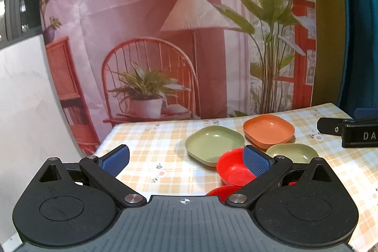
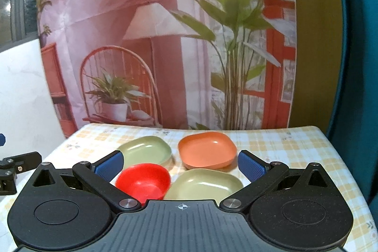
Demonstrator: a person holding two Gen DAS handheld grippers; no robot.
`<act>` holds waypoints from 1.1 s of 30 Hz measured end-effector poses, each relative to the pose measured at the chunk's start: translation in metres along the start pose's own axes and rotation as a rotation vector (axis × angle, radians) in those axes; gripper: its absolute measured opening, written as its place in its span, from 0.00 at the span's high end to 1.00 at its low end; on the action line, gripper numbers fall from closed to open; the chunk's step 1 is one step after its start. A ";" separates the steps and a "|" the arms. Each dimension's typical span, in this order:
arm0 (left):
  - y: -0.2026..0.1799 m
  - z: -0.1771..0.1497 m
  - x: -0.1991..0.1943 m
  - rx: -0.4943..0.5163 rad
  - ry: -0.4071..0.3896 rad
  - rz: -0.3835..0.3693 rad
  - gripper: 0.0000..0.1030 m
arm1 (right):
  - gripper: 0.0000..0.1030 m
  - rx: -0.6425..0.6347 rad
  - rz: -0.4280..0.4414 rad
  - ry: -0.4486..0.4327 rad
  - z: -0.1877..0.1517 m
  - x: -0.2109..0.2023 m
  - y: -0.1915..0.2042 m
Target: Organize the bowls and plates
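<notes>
Right wrist view: right tool (image 2: 180,165) open, empty; round red plastic bowl (image 2: 143,182) lower centre, just ahead-left between its fingers; left tool (image 1: 186,157) likewise open.

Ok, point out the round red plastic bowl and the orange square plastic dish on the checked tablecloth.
Round red plastic bowl (image 2: 144,182): right wrist view, inside of the bowl.
Orange square plastic dish (image 2: 206,149): right wrist view, inner floor of the dish.

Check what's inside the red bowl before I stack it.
From the right wrist view the red bowl looks empty: only bare red walls and a glossy floor show. Its nearest inner edge is hidden behind the right gripper body, so that strip is unchecked.
</notes>
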State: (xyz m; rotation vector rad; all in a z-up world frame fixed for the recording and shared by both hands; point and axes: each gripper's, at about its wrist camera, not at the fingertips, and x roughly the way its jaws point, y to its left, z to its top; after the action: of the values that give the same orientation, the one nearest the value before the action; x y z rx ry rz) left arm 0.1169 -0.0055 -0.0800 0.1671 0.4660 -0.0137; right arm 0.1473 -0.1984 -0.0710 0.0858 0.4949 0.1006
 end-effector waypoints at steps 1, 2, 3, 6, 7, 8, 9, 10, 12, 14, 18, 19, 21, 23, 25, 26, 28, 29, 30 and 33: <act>-0.001 -0.002 0.004 0.000 0.006 -0.011 0.01 | 0.00 -0.001 -0.001 0.008 -0.004 0.003 -0.002; -0.002 -0.005 0.008 0.002 0.012 -0.020 0.02 | 0.00 0.004 -0.003 0.017 -0.008 0.005 -0.004; -0.004 -0.010 0.012 0.004 0.020 -0.024 0.05 | 0.00 0.016 -0.004 0.024 -0.013 0.007 -0.007; -0.003 -0.023 0.025 -0.029 0.070 -0.053 0.16 | 0.00 0.051 0.028 0.055 -0.031 0.014 -0.015; -0.002 -0.027 0.030 -0.045 0.090 -0.072 0.18 | 0.01 0.059 0.034 0.070 -0.038 0.015 -0.015; -0.001 -0.031 0.034 -0.059 0.110 -0.087 0.21 | 0.02 0.062 0.038 0.083 -0.045 0.018 -0.015; 0.001 -0.036 0.038 -0.070 0.128 -0.096 0.23 | 0.05 0.060 0.043 0.096 -0.052 0.020 -0.014; 0.002 -0.039 0.041 -0.075 0.141 -0.100 0.23 | 0.07 0.054 0.051 0.109 -0.058 0.022 -0.013; 0.002 -0.045 0.047 -0.077 0.159 -0.107 0.24 | 0.16 0.043 0.069 0.131 -0.065 0.027 -0.010; 0.002 -0.049 0.052 -0.084 0.176 -0.122 0.28 | 0.20 0.041 0.083 0.143 -0.068 0.030 -0.006; 0.001 -0.060 0.061 -0.105 0.209 -0.152 0.45 | 0.27 0.040 0.109 0.151 -0.073 0.035 -0.002; 0.000 -0.064 0.062 -0.102 0.217 -0.155 0.46 | 0.28 0.044 0.118 0.156 -0.074 0.035 -0.001; -0.001 -0.071 0.064 -0.100 0.238 -0.165 0.47 | 0.32 0.052 0.141 0.166 -0.077 0.038 0.001; -0.002 -0.076 0.067 -0.110 0.260 -0.180 0.52 | 0.37 0.051 0.158 0.179 -0.081 0.040 0.004; -0.001 -0.080 0.071 -0.125 0.276 -0.192 0.57 | 0.41 0.050 0.169 0.191 -0.083 0.041 0.006; 0.000 -0.081 0.072 -0.133 0.281 -0.196 0.57 | 0.47 0.051 0.180 0.196 -0.084 0.042 0.006; 0.000 -0.083 0.074 -0.148 0.287 -0.209 0.57 | 0.55 0.052 0.196 0.197 -0.084 0.042 0.008; 0.001 -0.083 0.074 -0.161 0.288 -0.216 0.57 | 0.56 0.050 0.201 0.196 -0.084 0.042 0.008; 0.002 -0.084 0.075 -0.177 0.290 -0.225 0.57 | 0.59 0.046 0.206 0.196 -0.084 0.041 0.008; 0.003 -0.088 0.078 -0.206 0.301 -0.225 0.58 | 0.66 0.034 0.225 0.212 -0.083 0.045 0.009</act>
State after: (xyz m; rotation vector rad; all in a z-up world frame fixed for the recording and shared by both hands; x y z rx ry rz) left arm 0.1480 0.0137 -0.1917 -0.0882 0.7813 -0.1625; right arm 0.1467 -0.1793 -0.1640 0.1649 0.6983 0.3240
